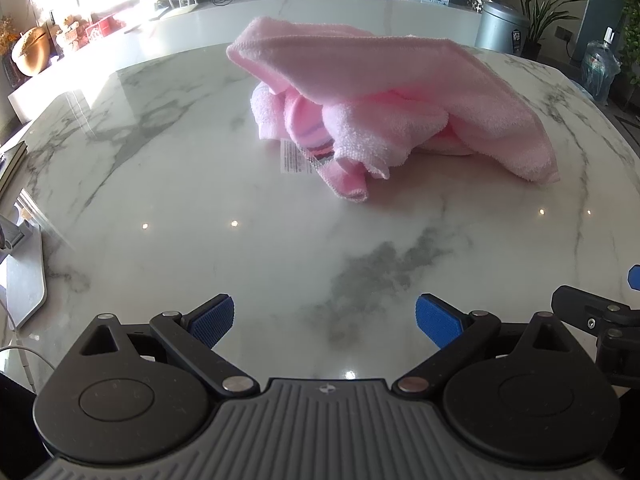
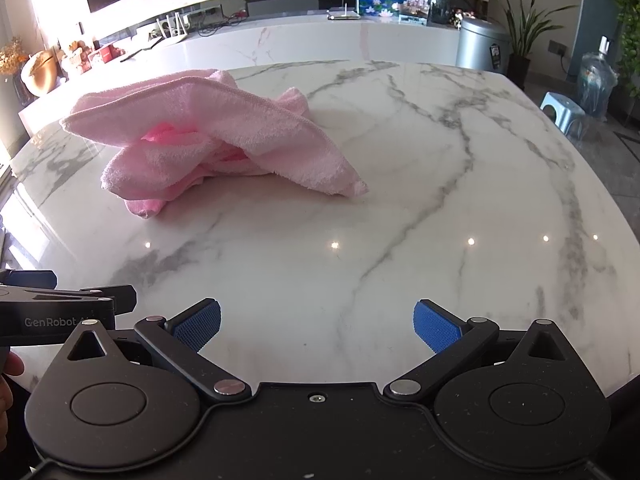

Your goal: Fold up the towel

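Observation:
A pink towel (image 1: 384,92) lies crumpled in a heap on the white marble table (image 1: 240,248), with a white care label (image 1: 294,157) sticking out at its near left. In the right wrist view the towel (image 2: 208,140) sits at the far left of the table (image 2: 440,200). My left gripper (image 1: 324,316) is open and empty, well short of the towel, above the table's near part. My right gripper (image 2: 316,320) is open and empty, to the right of the left one and short of the towel. The right gripper's edge shows in the left wrist view (image 1: 600,316).
A long marble counter (image 2: 320,40) with clutter runs behind the table. A grey bin (image 2: 480,46), potted plants (image 2: 524,28), a water jug (image 2: 596,84) and a blue stool (image 2: 562,114) stand at the far right. A grey stand base (image 1: 24,280) lies at the left edge.

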Demonstrator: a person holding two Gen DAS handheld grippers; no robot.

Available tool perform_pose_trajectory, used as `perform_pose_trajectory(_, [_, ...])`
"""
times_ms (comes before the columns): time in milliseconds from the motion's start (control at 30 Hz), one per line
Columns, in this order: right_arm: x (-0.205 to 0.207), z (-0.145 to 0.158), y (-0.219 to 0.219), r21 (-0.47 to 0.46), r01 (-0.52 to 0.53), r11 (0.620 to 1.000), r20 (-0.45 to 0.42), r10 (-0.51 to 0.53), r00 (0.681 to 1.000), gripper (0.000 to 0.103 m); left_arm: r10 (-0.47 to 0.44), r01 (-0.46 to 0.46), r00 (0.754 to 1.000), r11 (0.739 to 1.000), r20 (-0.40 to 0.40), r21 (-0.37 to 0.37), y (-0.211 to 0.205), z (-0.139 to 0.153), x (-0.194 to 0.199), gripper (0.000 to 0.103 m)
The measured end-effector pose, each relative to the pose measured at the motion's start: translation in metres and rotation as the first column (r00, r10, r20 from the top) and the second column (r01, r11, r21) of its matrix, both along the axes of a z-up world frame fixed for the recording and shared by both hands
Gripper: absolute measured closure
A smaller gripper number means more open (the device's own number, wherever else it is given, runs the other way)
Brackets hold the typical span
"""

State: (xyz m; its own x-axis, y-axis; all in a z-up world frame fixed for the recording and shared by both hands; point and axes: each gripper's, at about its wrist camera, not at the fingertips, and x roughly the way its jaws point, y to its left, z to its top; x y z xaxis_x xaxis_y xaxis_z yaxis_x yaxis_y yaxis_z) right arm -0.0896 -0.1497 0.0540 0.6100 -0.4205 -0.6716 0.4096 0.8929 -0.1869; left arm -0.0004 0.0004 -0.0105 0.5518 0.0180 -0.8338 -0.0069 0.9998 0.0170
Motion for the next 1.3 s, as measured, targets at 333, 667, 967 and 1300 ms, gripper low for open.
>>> perform_pose_trajectory(333, [0.0, -0.001, 0.0, 0.004, -0.001, 1.0, -0.006, 0.001, 1.0, 0.0, -0.004, 0.004, 1.0, 1.0, -0.002, 0.0, 0.0, -0.001, 0.0, 0.004])
perform_pose_trajectory(667, [0.001, -0.003, -0.001, 0.009, 0.0, 1.0, -0.013, 0.001, 1.0, 0.0, -0.005, 0.005, 1.0, 1.0, -0.01, 0.0, 0.0, -0.002, 0.001, 0.005])
perform_pose_trajectory(967, [0.005, 0.0, -0.004, 0.006, -0.019, 1.0, -0.01, 0.019, 1.0, 0.0, -0.013, 0.012, 1.0, 1.0, -0.008, -0.023, 0.005, -0.002, 0.004, 0.008])
perform_pose_trajectory(1300, [0.025, 0.01, -0.014, -0.019, -0.081, 0.997, -0.021, 0.08, 0.997, 0.014, -0.041, 0.041, 0.999, 0.998, -0.006, -0.049, 0.012, -0.002, 0.018, 0.028])
